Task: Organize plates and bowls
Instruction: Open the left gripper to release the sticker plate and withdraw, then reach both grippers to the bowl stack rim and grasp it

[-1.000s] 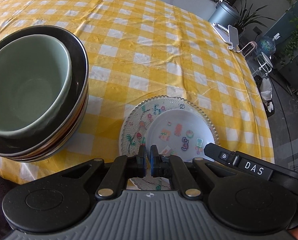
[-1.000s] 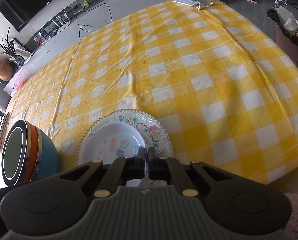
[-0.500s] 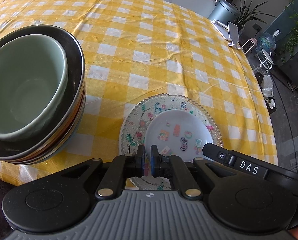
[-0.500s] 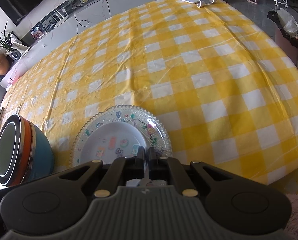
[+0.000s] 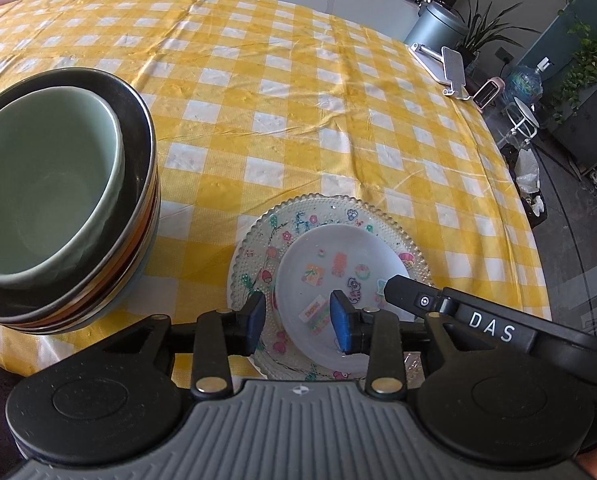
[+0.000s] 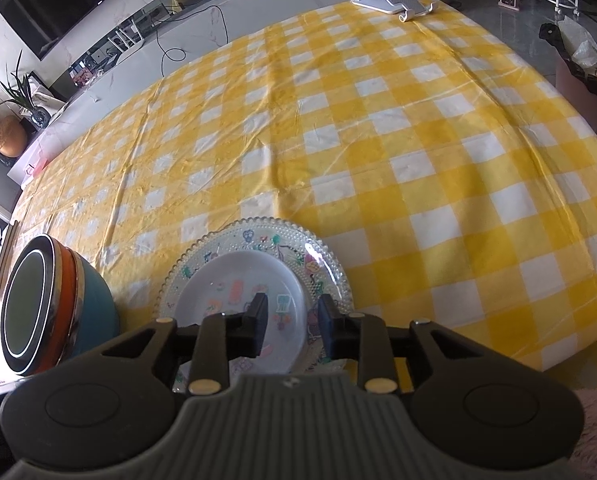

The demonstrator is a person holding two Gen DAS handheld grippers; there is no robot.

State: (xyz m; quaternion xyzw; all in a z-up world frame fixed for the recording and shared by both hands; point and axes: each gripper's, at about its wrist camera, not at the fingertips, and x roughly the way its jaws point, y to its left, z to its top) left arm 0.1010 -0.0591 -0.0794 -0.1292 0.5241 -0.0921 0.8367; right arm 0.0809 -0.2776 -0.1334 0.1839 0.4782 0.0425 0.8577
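While both jaws have just been opening, small plate (image 5: 338, 264) lies below them.

Small plate (image 5: 340, 258) on beaded plate (image 5: 412, 242), right of bowls (image 5: 134, 148).

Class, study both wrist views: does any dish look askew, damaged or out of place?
One small oddity: the white sticker plate sits off-centre on the beaded glass plate, nearer its front rim. The stacked bowls look nested, nothing chipped or spilled.

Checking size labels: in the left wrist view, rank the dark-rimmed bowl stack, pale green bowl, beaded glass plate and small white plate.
1. Dark-rimmed bowl stack, though nearest
2. Beaded glass plate, pale green bowl: unsure
3. Small white plate
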